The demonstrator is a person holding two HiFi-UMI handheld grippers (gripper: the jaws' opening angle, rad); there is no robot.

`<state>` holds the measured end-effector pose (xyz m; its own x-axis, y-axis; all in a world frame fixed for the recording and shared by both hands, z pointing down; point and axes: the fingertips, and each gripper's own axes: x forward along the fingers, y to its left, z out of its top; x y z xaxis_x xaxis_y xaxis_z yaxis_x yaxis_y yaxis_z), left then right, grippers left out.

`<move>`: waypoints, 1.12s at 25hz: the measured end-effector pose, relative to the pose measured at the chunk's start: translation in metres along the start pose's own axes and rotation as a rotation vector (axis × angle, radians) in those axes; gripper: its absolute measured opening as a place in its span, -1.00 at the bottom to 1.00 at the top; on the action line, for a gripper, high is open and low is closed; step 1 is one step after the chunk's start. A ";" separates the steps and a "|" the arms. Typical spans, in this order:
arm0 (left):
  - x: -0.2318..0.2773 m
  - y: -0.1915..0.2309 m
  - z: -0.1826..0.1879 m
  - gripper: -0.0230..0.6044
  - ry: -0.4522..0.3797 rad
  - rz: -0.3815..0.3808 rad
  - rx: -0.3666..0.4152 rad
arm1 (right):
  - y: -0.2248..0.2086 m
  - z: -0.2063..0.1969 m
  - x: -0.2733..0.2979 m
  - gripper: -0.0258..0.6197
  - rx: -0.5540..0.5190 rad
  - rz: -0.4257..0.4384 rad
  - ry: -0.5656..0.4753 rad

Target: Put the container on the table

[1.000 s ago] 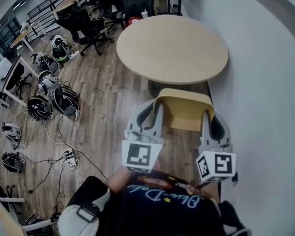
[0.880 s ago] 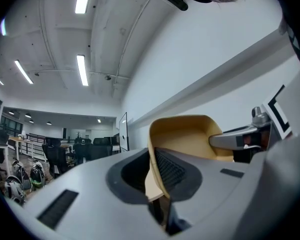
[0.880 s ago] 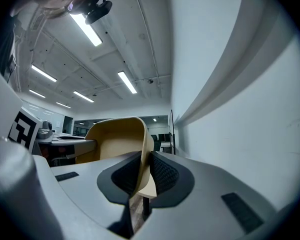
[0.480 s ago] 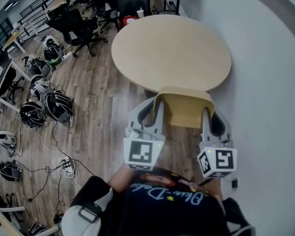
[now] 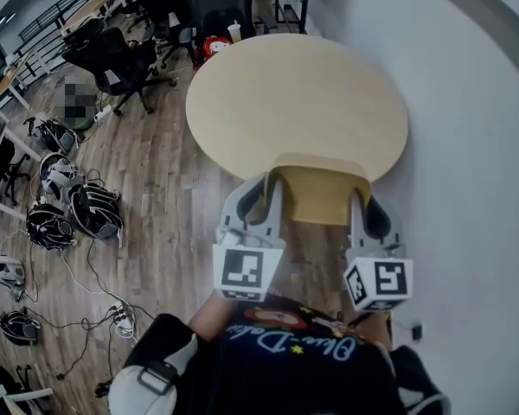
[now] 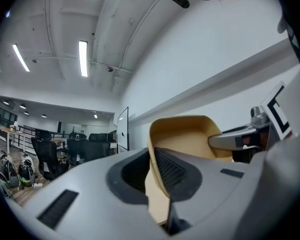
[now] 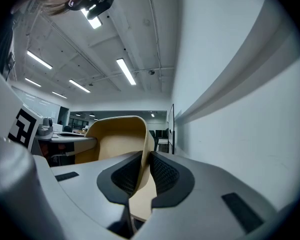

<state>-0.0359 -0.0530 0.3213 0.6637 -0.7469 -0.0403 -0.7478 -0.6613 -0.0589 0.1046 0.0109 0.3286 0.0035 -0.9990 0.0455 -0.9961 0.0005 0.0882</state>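
A tan open-topped container hangs in the air between both grippers, its far rim over the near edge of the round beige table. My left gripper is shut on the container's left wall, which runs between its dark ribbed pads. My right gripper is shut on the right wall in the same way. Both grippers point level toward the table. The container looks empty inside.
A white wall runs close along the right side. Black office chairs stand beyond the table at the left. Helmets and cables lie on the wooden floor at the left. A cup stands past the table's far edge.
Both grippers and the container have come forward toward the round table; the container's far rim, earlier short of the table's edge, now overlaps it.
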 end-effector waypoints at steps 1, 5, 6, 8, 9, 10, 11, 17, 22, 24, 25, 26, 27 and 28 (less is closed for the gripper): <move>0.006 0.006 -0.001 -0.83 0.000 -0.005 -0.003 | 0.001 -0.001 0.008 -0.81 0.001 -0.004 0.001; 0.025 0.029 -0.006 -0.83 -0.002 -0.019 -0.010 | 0.007 0.000 0.037 -0.81 -0.006 -0.013 -0.004; 0.028 0.034 -0.007 -0.83 -0.002 -0.023 -0.013 | 0.009 -0.002 0.043 -0.81 -0.008 -0.019 0.000; 0.033 0.043 -0.011 -0.83 0.000 -0.030 -0.017 | 0.013 -0.005 0.051 -0.81 -0.009 -0.028 0.005; 0.035 0.046 -0.014 -0.83 0.002 -0.033 -0.019 | 0.014 -0.006 0.055 -0.81 -0.010 -0.031 0.007; 0.037 0.048 -0.017 -0.83 0.005 -0.036 -0.021 | 0.014 -0.007 0.057 -0.81 -0.010 -0.035 0.010; 0.040 0.049 -0.019 -0.83 0.008 -0.038 -0.024 | 0.014 -0.009 0.060 -0.81 -0.012 -0.038 0.016; 0.059 0.054 -0.027 -0.83 0.047 -0.042 -0.033 | 0.006 -0.013 0.080 -0.81 -0.003 -0.028 0.056; 0.083 0.070 -0.032 -0.83 0.068 0.015 -0.011 | -0.002 -0.015 0.116 -0.81 0.004 0.027 0.054; 0.092 0.080 -0.033 -0.83 0.071 0.042 -0.005 | -0.002 -0.016 0.133 -0.81 0.009 0.057 0.050; 0.097 0.084 -0.033 -0.83 0.073 0.054 -0.006 | -0.003 -0.017 0.141 -0.81 0.012 0.071 0.049; 0.102 0.087 -0.033 -0.83 0.078 0.062 -0.001 | -0.004 -0.017 0.149 -0.81 0.015 0.083 0.048; 0.108 0.089 -0.034 -0.83 0.084 0.069 0.008 | -0.007 -0.016 0.156 -0.81 0.016 0.092 0.045; 0.114 0.091 -0.033 -0.83 0.086 0.076 0.012 | -0.011 -0.015 0.163 -0.81 0.017 0.099 0.043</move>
<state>-0.0285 -0.2007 0.3444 0.6004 -0.7987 0.0407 -0.7955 -0.6017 -0.0714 0.1176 -0.1508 0.3497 -0.0918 -0.9912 0.0954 -0.9931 0.0981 0.0638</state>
